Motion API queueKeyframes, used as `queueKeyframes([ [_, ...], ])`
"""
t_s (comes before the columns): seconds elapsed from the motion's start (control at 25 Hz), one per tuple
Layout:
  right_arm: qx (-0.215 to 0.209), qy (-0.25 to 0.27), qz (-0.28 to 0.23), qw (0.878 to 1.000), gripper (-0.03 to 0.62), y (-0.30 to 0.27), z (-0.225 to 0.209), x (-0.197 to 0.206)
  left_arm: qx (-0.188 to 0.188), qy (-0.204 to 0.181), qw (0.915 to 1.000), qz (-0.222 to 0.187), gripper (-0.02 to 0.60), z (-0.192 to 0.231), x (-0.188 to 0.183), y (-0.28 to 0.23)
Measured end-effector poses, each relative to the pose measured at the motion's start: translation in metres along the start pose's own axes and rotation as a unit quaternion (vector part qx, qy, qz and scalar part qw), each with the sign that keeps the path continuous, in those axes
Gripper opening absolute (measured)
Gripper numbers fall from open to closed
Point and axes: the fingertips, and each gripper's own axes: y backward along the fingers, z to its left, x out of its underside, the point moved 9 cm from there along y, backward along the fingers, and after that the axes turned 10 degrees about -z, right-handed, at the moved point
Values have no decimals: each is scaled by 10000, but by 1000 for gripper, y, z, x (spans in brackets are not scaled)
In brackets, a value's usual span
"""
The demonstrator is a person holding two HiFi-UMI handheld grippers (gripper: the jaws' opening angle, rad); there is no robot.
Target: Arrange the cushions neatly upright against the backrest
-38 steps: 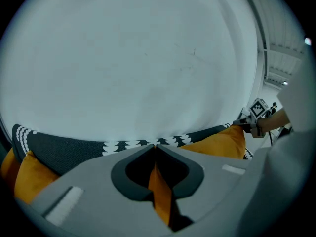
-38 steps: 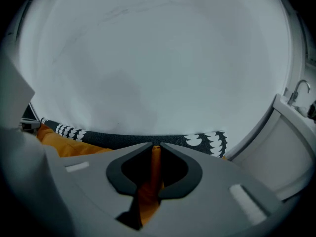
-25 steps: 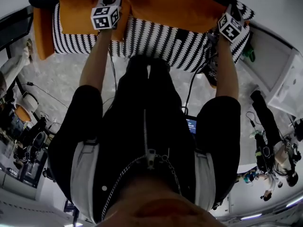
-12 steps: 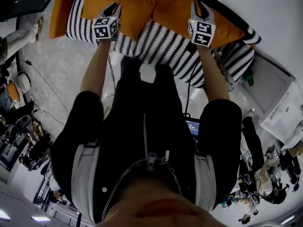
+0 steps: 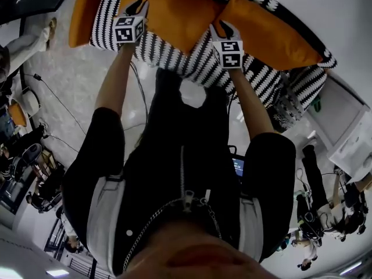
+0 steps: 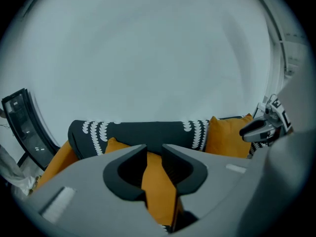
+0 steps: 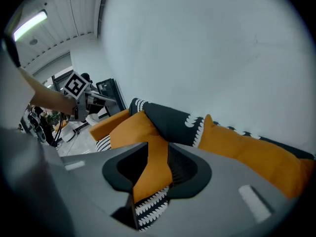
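An orange cushion (image 5: 174,10) stands on the black-and-white patterned sofa seat (image 5: 174,54). My left gripper (image 5: 135,7) holds its left edge and my right gripper (image 5: 218,28) its right lower corner. In the left gripper view the orange fabric (image 6: 158,186) fills the gap between the jaws, which are opening. In the right gripper view the cushion corner (image 7: 150,169) also sits between opening jaws, above the patterned seat (image 7: 150,206). A second orange cushion (image 5: 273,31) leans on the dark backrest (image 6: 143,135) to the right.
An orange side piece (image 5: 84,10) flanks the sofa's left end. A white wall rises behind the backrest. Cables and equipment lie on the grey floor (image 5: 75,92) at left, and white furniture (image 5: 349,127) stands at right. My right gripper (image 6: 264,125) shows in the left gripper view.
My right gripper has moved left, from the sofa's right end to the middle cushion's right corner. The left gripper stays at that cushion's left edge. The cushion now stands higher.
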Motion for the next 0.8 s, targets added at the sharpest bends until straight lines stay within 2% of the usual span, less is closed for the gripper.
queueKeyframes([
  [0.24,616,-326,506,9963,110,-59,47,7,159,3,9997,193,114,108,9,-35],
  [0.4,1209,-911,519,9871,114,-95,51,16,237,13,9994,257,154,155,11,-74],
  [0.48,1648,-1290,454,9768,134,-110,46,20,340,-79,9987,359,174,173,13,-99],
  [0.6,2397,-1771,366,9539,154,-129,30,26,425,-125,9977,505,212,198,17,-137],
  [0.8,3518,-2090,402,9116,216,-150,-6,39,549,-115,9966,604,219,212,24,-187],
])
